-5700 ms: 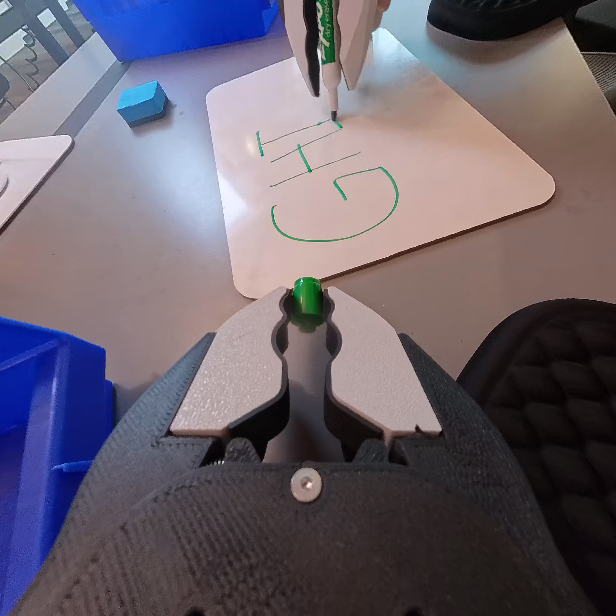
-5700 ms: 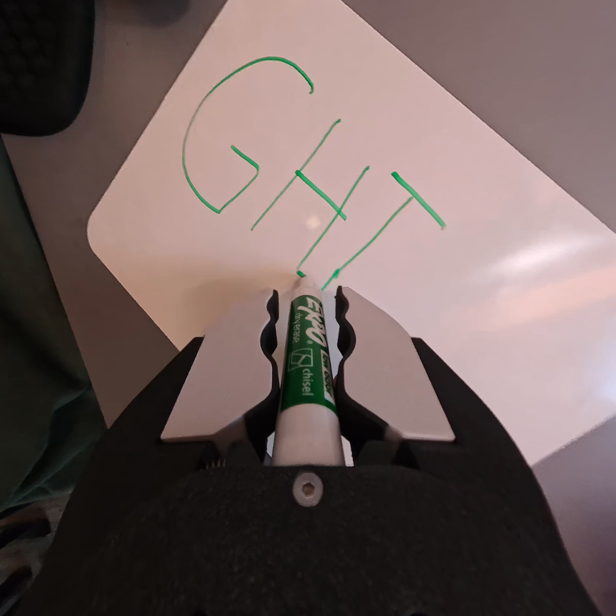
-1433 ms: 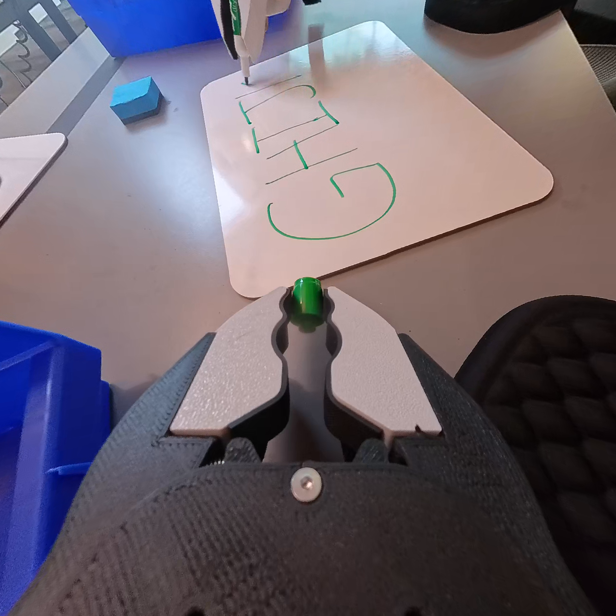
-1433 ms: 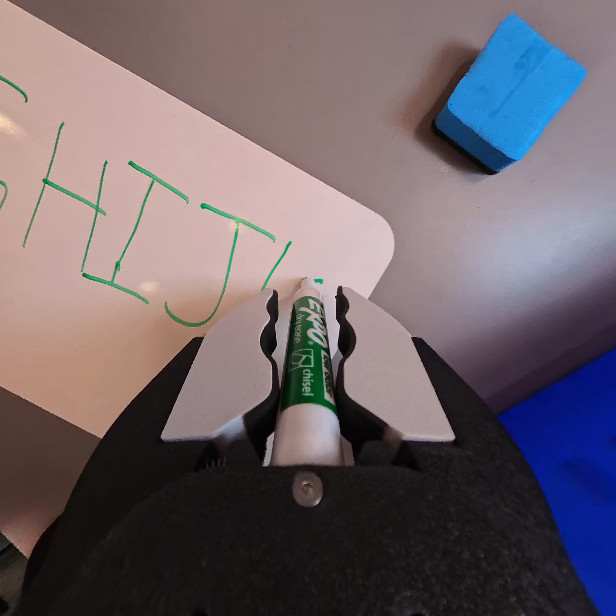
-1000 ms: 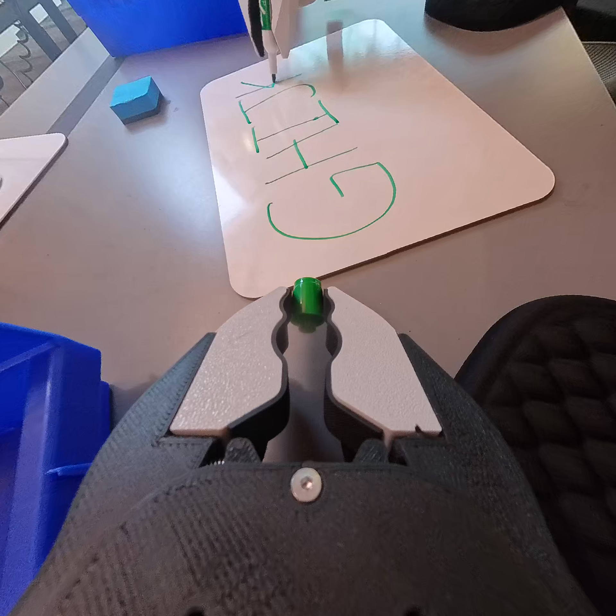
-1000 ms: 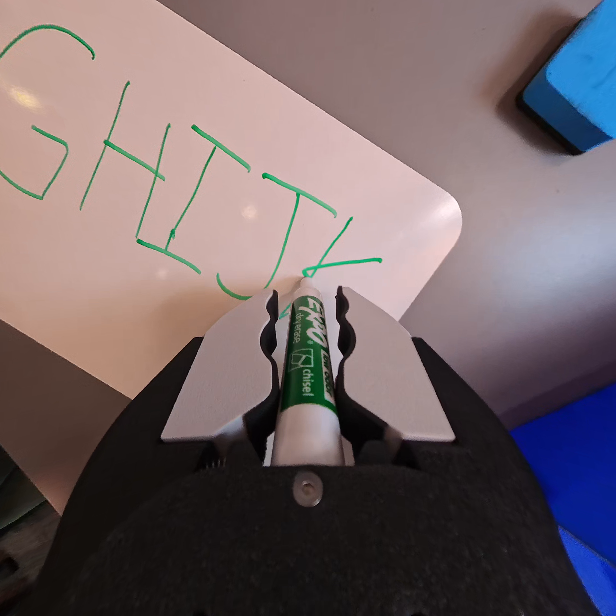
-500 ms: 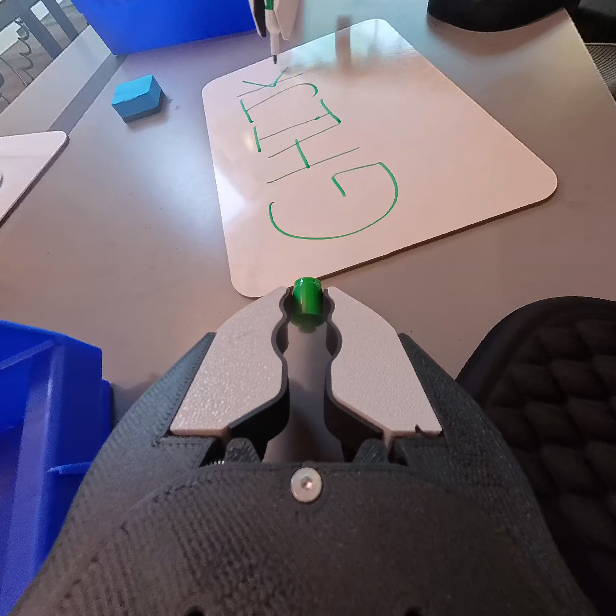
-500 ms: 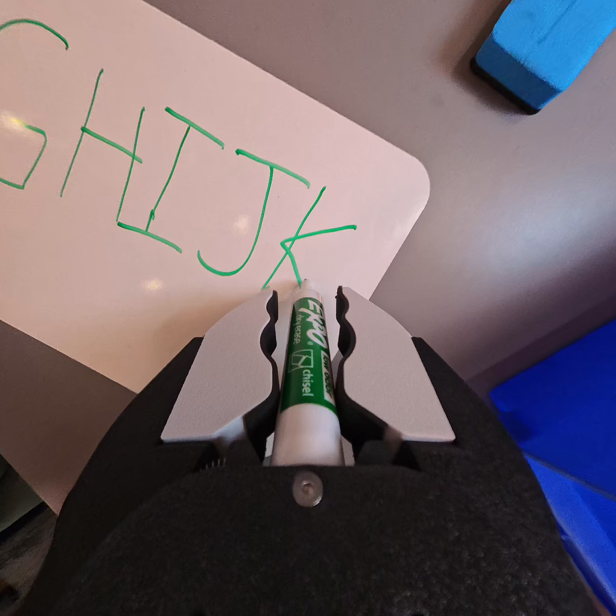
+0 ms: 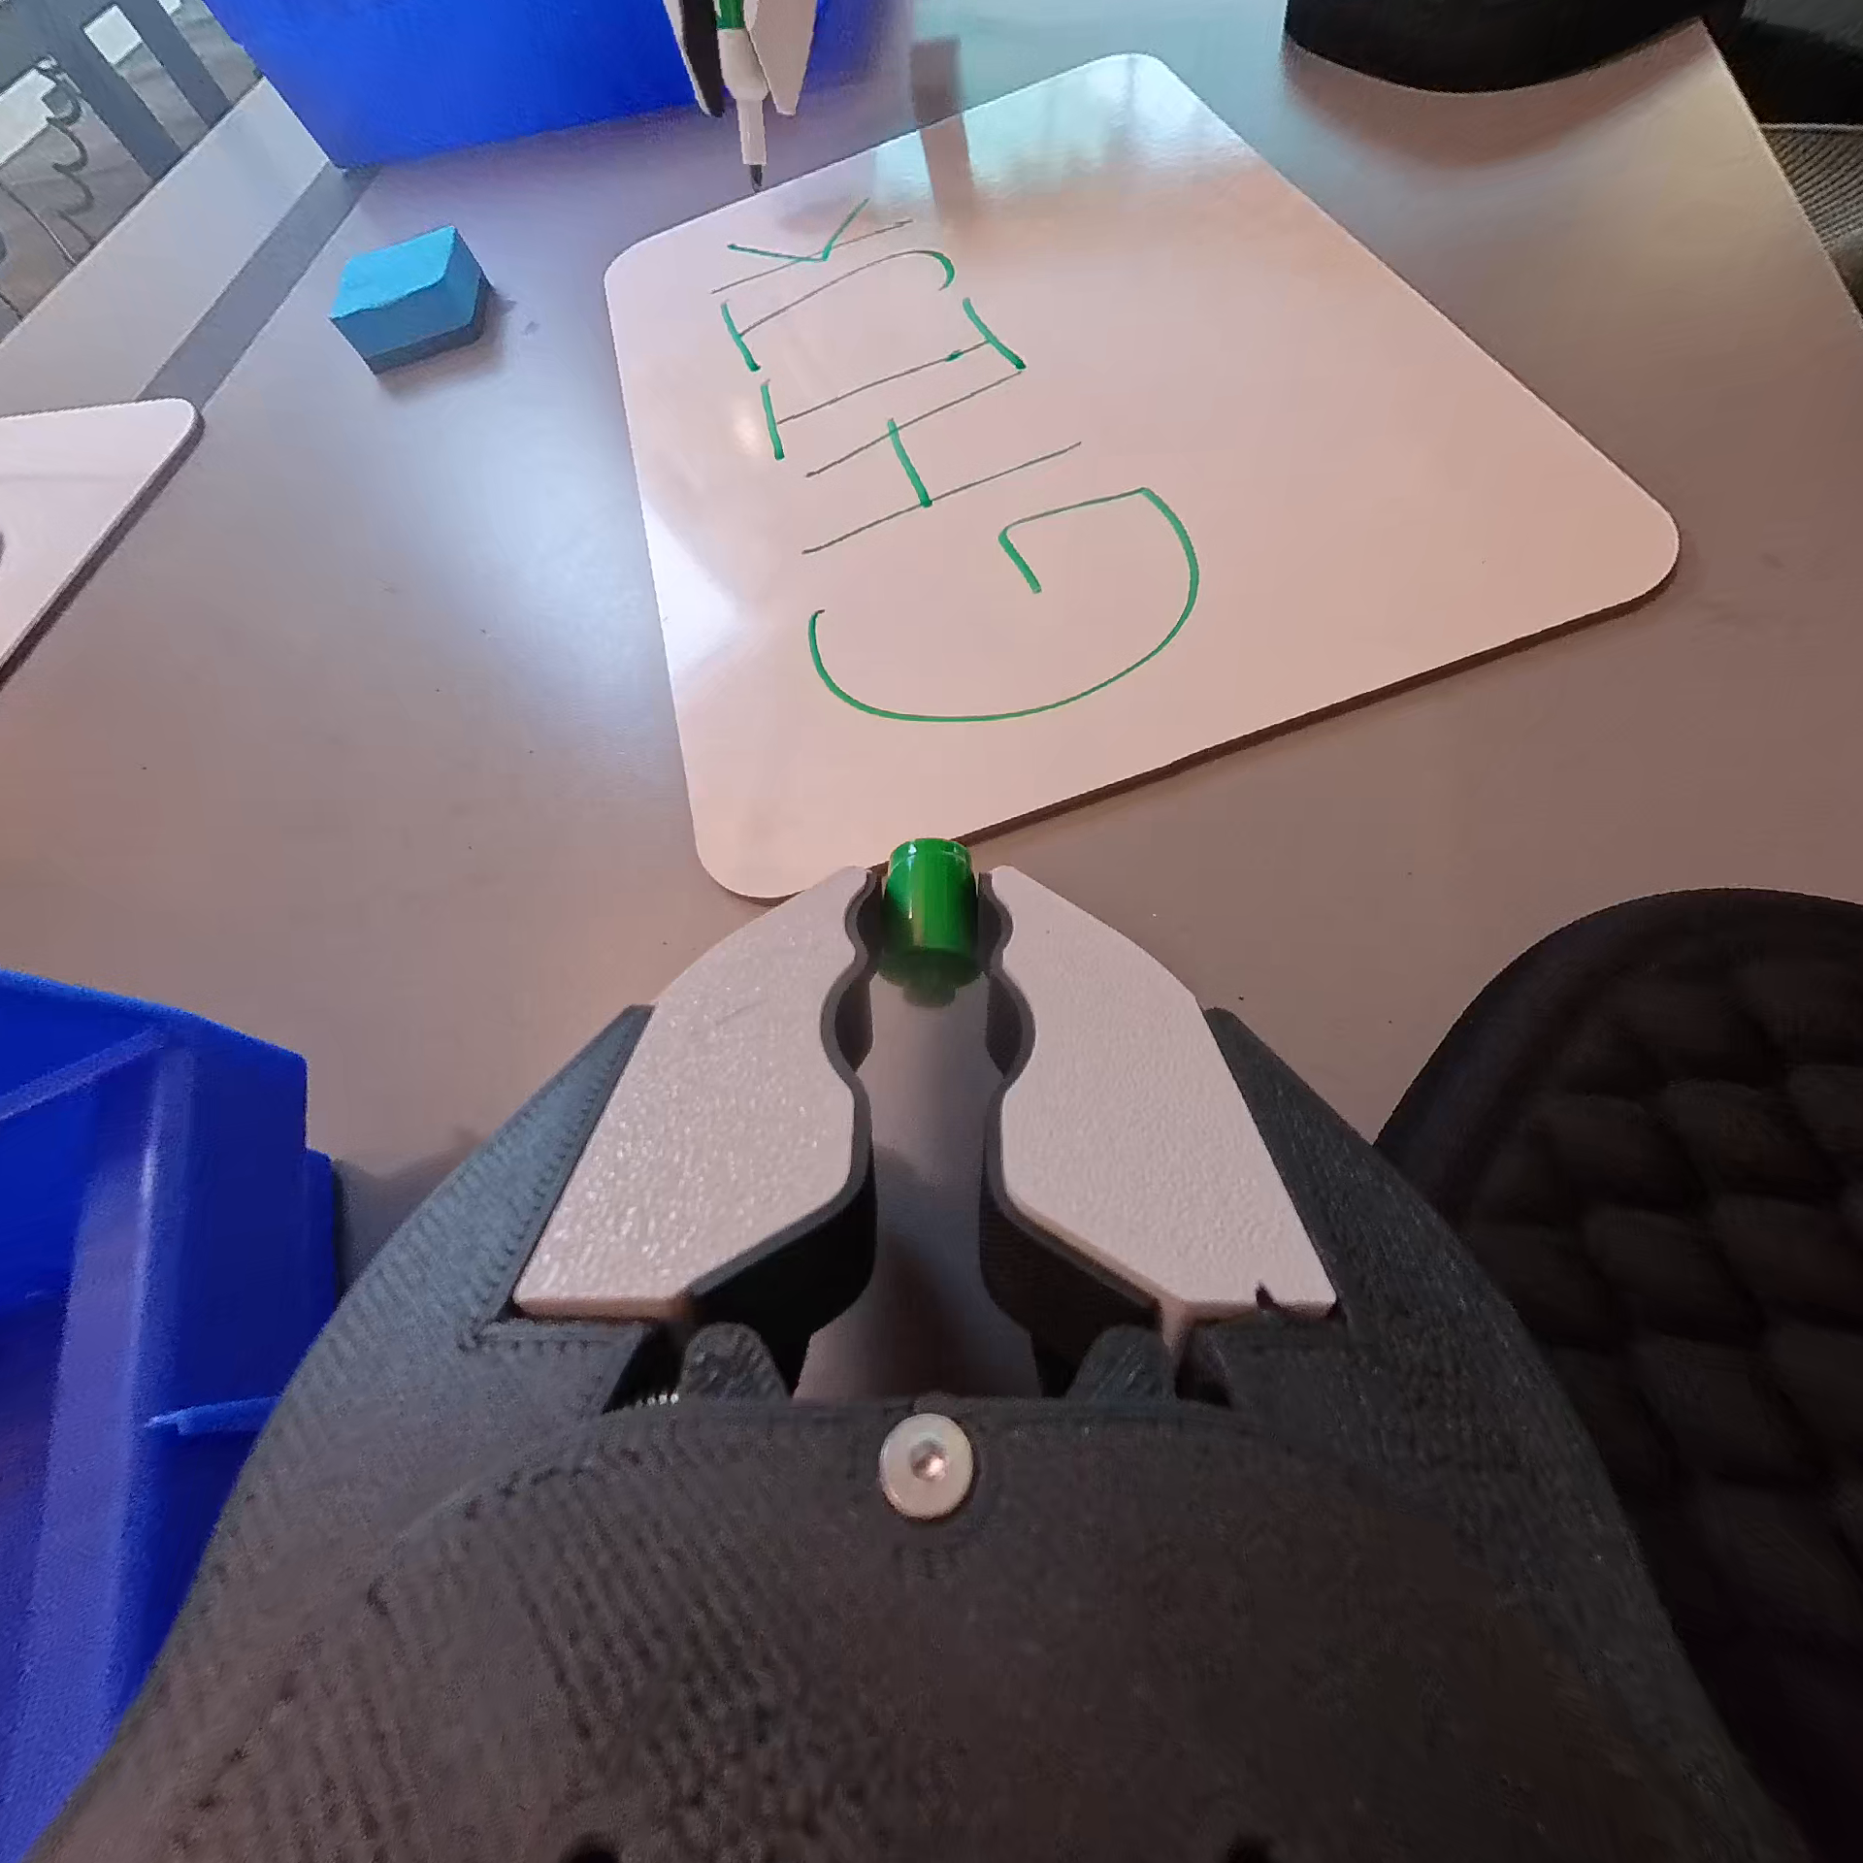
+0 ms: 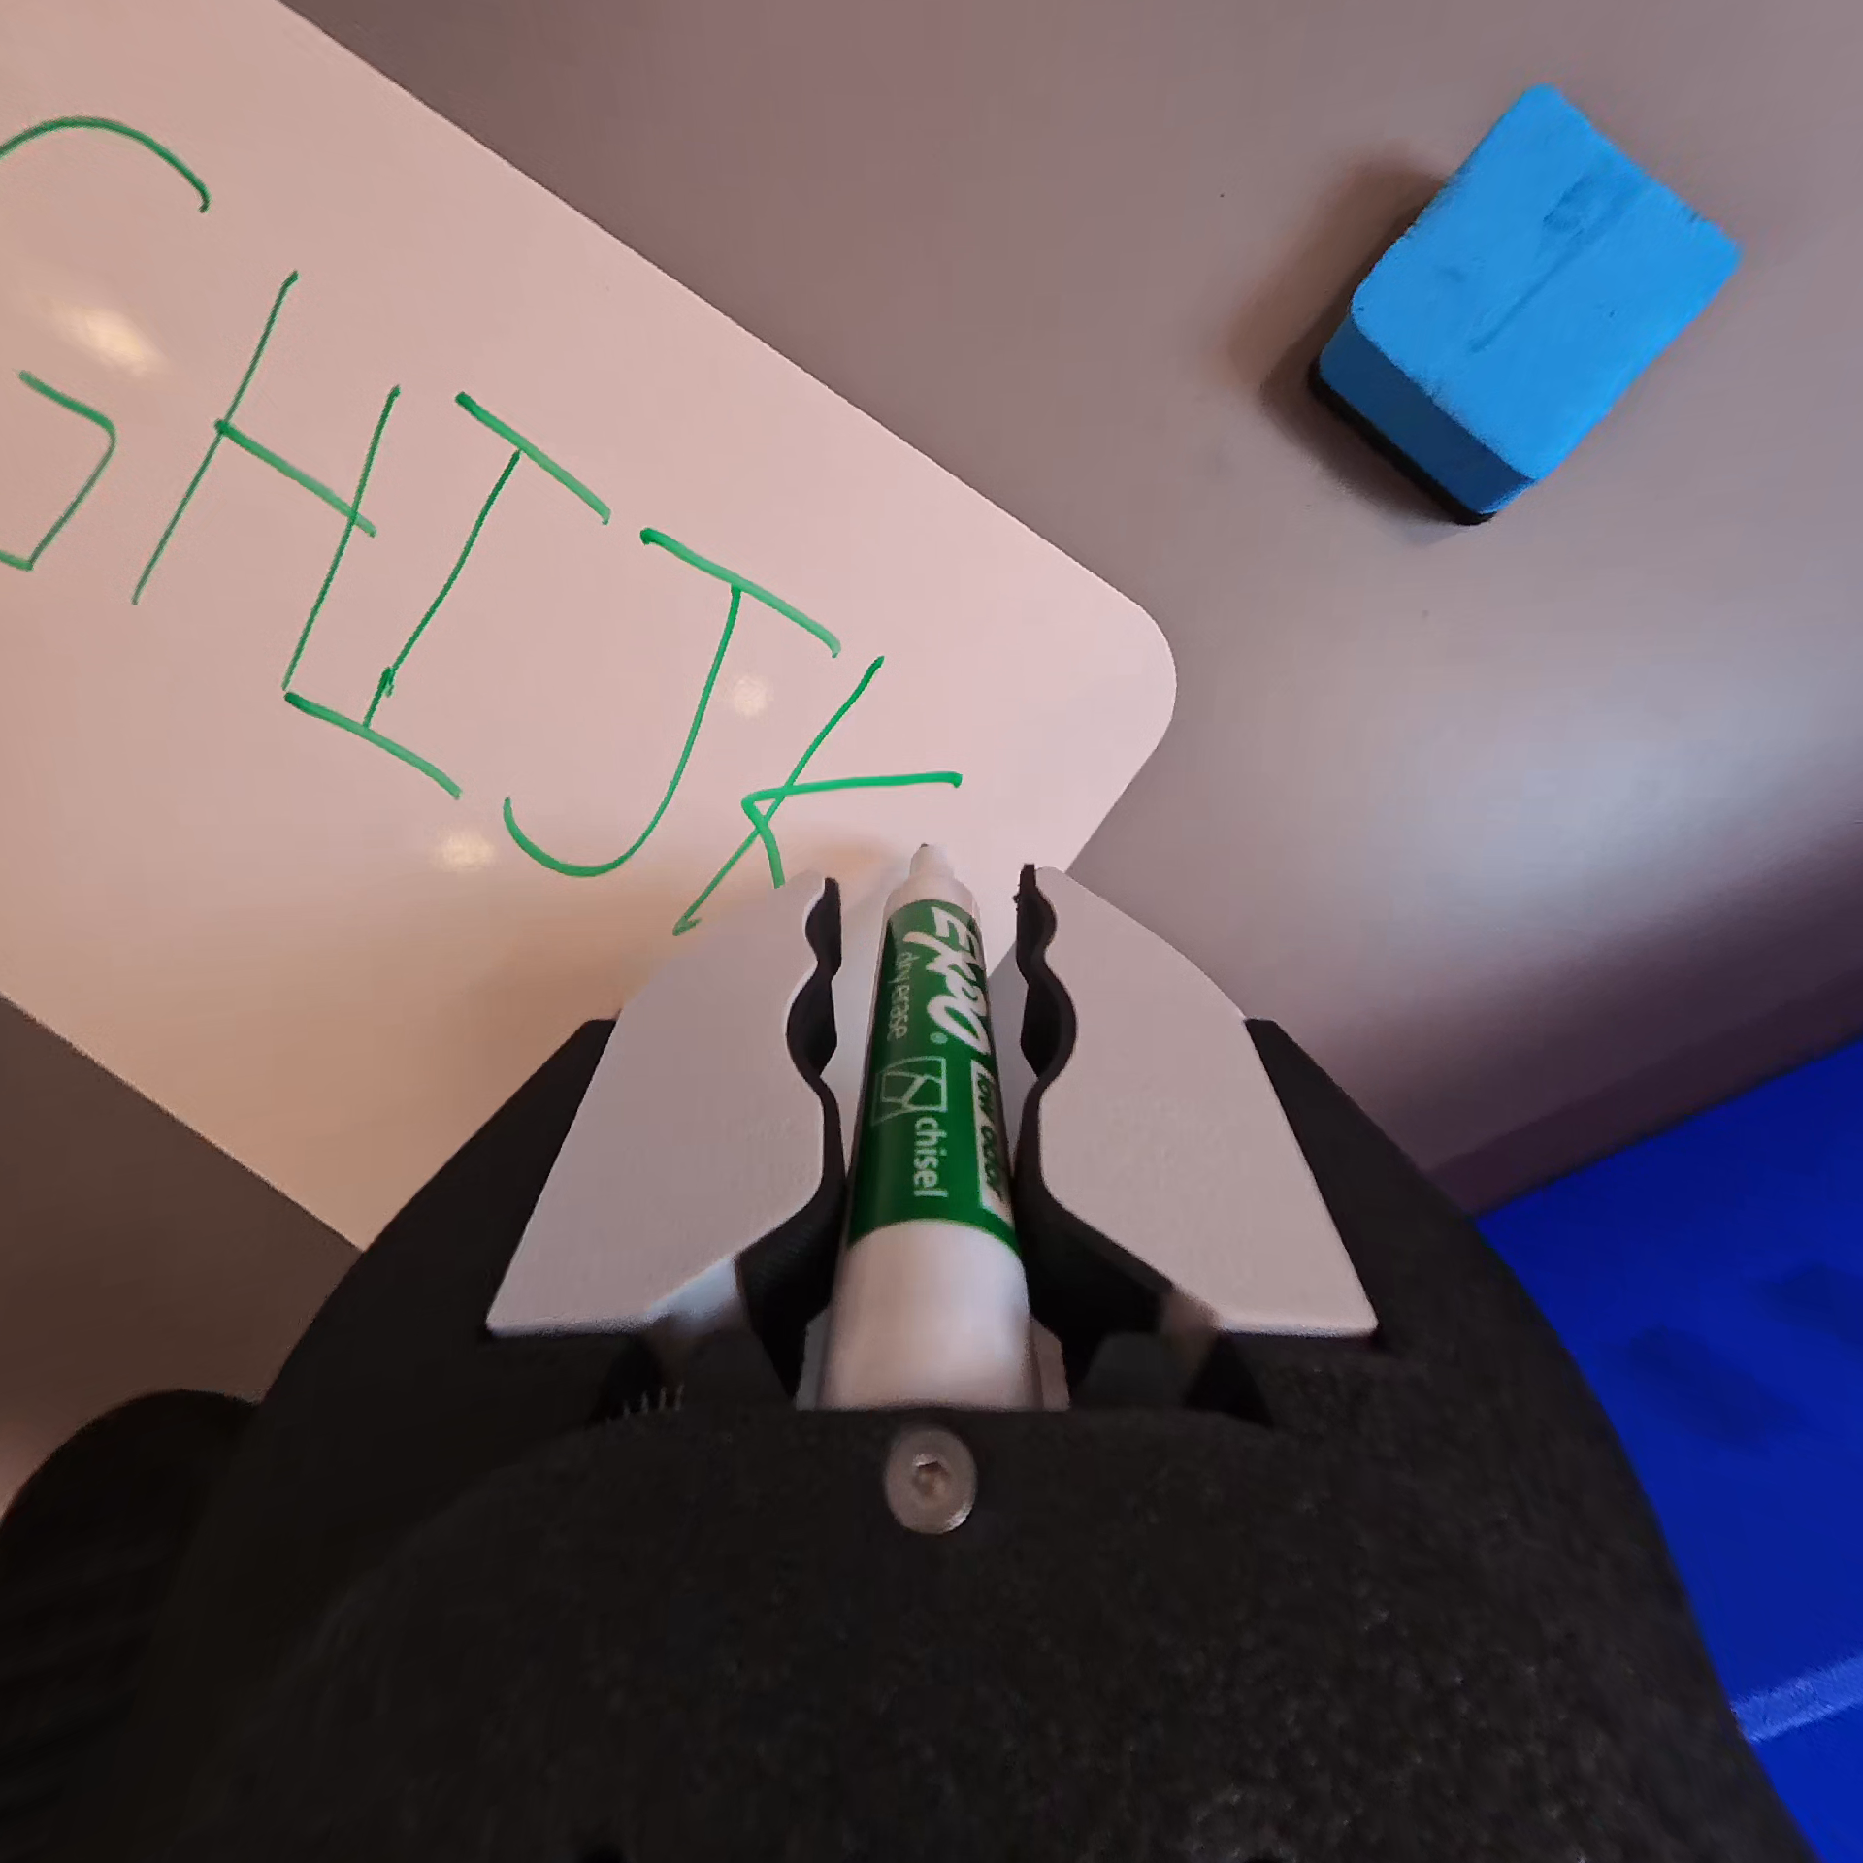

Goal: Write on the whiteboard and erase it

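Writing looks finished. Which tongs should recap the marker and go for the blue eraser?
Neither is free: the right tongs hold the marker, the left tongs hold its green cap. After capping, probably the right, which hangs nearer the eraser.

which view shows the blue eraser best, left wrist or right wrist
The right wrist view: the blue eraser sits large and sharp on the grey table, its dark underside visible, nothing covering it. In the left wrist view the eraser is also unobstructed but farther off and small, to the left of the whiteboard.
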